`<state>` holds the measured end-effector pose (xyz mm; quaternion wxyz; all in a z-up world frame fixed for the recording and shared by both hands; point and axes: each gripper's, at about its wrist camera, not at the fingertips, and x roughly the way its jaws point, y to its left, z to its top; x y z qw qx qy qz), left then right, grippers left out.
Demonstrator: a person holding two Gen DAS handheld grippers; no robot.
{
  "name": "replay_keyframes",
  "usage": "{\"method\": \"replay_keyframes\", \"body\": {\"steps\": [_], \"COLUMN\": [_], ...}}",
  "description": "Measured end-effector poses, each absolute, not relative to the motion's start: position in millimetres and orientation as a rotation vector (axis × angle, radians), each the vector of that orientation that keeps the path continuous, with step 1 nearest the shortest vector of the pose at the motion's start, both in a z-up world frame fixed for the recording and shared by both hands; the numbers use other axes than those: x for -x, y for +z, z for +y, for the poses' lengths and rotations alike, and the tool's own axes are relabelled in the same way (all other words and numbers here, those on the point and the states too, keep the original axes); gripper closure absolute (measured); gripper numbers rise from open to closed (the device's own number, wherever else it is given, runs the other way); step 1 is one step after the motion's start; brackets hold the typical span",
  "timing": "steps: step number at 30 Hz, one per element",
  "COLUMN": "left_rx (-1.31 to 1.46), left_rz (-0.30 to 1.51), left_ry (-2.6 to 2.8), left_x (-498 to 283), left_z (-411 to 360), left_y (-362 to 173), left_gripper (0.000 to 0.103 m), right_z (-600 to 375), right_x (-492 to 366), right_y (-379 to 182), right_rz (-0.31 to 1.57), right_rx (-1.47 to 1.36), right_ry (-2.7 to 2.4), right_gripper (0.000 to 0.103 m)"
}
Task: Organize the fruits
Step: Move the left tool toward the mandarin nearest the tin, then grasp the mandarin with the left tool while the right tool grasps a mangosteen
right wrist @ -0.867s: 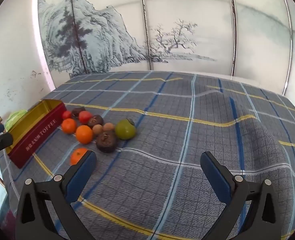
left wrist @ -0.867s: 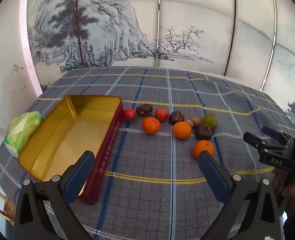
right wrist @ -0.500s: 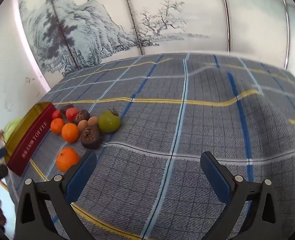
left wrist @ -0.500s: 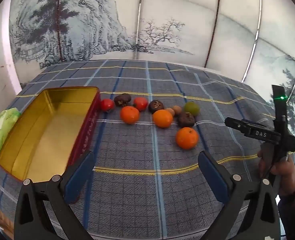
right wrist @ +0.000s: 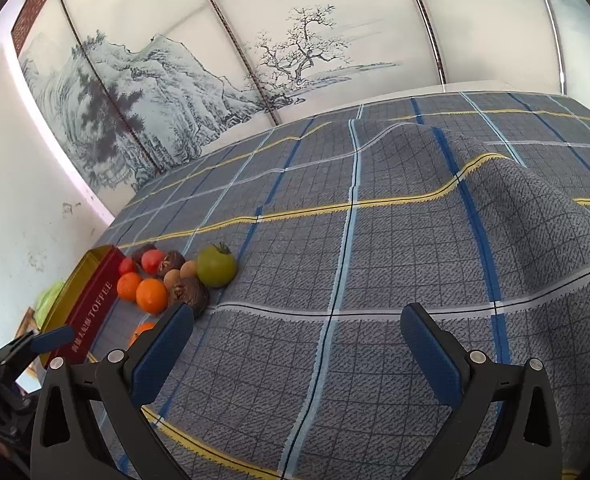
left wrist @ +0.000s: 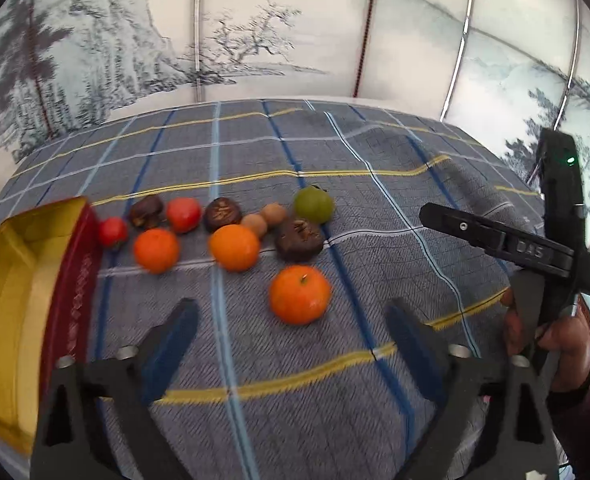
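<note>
My left tool (left wrist: 291,332) is spread wide with nothing in it. An orange (left wrist: 299,294) sits just ahead of it on the checked cloth (left wrist: 335,400). The gold tin (left wrist: 11,320) is off to its left. My right tool (right wrist: 295,344) is spread wide too, with only cloth under it.

Looks like a home room: ink-landscape sliding panels (right wrist: 223,60), plaid cloth (right wrist: 375,240) over worktop, scuffed white wall (right wrist: 35,200)

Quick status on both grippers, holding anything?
Left gripper: open, empty, nearest orange not gripped.
Right gripper: open wide, empty, over the cloth.
</note>
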<state>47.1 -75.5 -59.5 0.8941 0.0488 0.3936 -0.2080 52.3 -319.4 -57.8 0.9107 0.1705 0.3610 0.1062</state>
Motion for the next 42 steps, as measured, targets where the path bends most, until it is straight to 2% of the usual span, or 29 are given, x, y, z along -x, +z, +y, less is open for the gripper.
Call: {"method": "replay_keyframes", "body": {"steps": [2,8,10,12,21,25,31,33,35,37,42], "left_rx": [-0.119,-0.097,-0.113,-0.119,-0.083,0.000,0.051,0.001,-0.037,-0.047,-0.007], "left_rz": [0.846,0.896,0.899,0.927,0.764,0.782,0.777,0.762,0.744,0.732,0.743], "left_ry": [-0.429,-0.427,-0.425,-0.436,-0.356,-0.321,-0.330,-0.341,-0.340,-0.339,-0.329], "left_x": [-57,-77,-81,-85,-64,-65,-69,-66,-61,-58,-62], "left_z": [-83,-89,-92,-95,-65,-34,-27,-37,-41,-44,-37], "left_y": [-66,-80,-85,-91,-70,-74,-72,-72,-71,-71,-73], "left_gripper": [0.034,0.034,0.038,0.065,0.066,0.066,0.066,0.066,0.066,0.066,0.066], "right_z": [-322,-322,-322,-323,-321,-315,-270,-249,-236,-223,-208], "right_x": [-52,-51,-51,-51,-56,-56,-61,-65,-75,-86,-97], "right_y": [-58,-58,-59,-58,-60,-62,-54,-49,-53,-62,-67], "right_rz": [0.742,0.739,0.739,0.743,0.764,0.775,0.813,0.807,0.836,0.879,0.901], "right_rx": [-0.351,-0.357,-0.357,-0.358,-0.347,-0.317,-0.176,-0.094,-0.056,-0.031,-0.006], "right_ry": [0.222,0.229,0.226,0.228,0.230,0.241,0.367,0.406,0.439,0.462,0.489], "right_gripper": [0.000,0.000,0.000,0.000,0.000,0.001,0.016,0.025,0.043,0.052,0.052]}}
